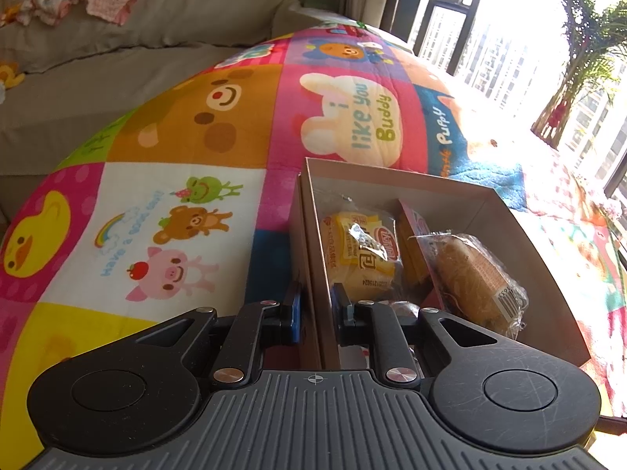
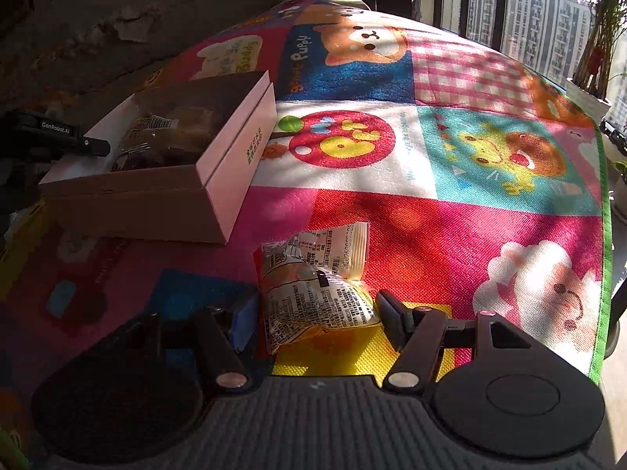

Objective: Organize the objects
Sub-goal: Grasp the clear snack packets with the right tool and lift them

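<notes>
I read the snack packet (image 2: 317, 290) as light, crinkly, slippery; my right gripper (image 2: 319, 323) jaws straddle its plump middle, unclenched. Left gripper (image 1: 315, 311) jaws clamp the box (image 1: 313, 258) wall.

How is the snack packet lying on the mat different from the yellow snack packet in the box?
The snack packet on the mat lies outside the box, between the right gripper fingers; the yellow snack packet already sits inside the box, beside other snacks. The mat one shows its white printed back with small text; the boxed one shows a yellow front with a red logo. Both are sealed, crinkly plastic wrappers.
</notes>
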The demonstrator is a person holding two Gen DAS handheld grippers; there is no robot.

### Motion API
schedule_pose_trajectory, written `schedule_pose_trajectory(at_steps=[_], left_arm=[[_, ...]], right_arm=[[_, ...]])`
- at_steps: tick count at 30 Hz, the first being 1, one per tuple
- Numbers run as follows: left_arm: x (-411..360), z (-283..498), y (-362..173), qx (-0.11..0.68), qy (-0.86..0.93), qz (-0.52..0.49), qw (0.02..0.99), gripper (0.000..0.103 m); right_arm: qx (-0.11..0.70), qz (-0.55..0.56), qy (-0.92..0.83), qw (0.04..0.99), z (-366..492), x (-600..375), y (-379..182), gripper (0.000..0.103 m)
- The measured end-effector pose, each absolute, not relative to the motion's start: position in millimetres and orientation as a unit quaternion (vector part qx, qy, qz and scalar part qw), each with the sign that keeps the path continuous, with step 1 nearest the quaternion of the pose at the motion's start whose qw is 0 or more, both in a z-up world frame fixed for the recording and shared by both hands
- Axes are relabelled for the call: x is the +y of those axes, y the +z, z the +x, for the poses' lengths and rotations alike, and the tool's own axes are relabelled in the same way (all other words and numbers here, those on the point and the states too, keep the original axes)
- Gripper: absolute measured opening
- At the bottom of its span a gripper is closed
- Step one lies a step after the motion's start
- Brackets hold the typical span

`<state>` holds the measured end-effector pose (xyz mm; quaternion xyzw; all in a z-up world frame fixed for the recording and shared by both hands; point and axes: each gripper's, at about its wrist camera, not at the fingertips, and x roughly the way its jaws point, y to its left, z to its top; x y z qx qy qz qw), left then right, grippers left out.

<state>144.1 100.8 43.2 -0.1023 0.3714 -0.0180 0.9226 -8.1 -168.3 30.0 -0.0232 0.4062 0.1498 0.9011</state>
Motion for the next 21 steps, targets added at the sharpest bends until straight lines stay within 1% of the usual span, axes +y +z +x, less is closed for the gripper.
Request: schedule_pose_trajectory(at_steps=[2,5,7,10,14,18,21], left_arm=[[100.6,144.3,43.3,0.371,-0.018,-0.102,0.923,0.018],[100.4,144.1,43.1,0.371,-0.018,-0.101,0.923,0.018],[100.4,143.8,43.0,0.371,-0.018,-0.103,0.923,0.018],[100.3,143.1,42.8,0.371,-0.018,-0.104,0.923,0.018],[100.1,142.7,42.7,0.371,-0.018,-0.103,0.923,0.018],[100.2,143.1,42.7,0.371,-0.018,-0.104,0.923,0.018],[100.5,143.0,42.7,0.371,-0.018,-0.103,0.923,0.018]], right_arm=[[0.404,-0.049,0.185,0.894,-22.6,-150.5,32.2,0.066],[0.388,-0.114,0.184,0.896,-42.1,-137.0,34.2,0.074],[0.377,-0.151,0.162,0.899,-49.7,-137.1,34.6,0.082],[0.377,-0.182,0.117,0.901,-54.3,-146.9,33.3,0.084],[0.385,-0.167,0.073,0.904,-52.2,-163.1,31.6,0.084],[0.389,-0.081,0.111,0.911,-51.5,-168.9,42.3,0.084],[0.369,-0.067,0.130,0.918,-47.8,-155.1,51.2,0.083]])
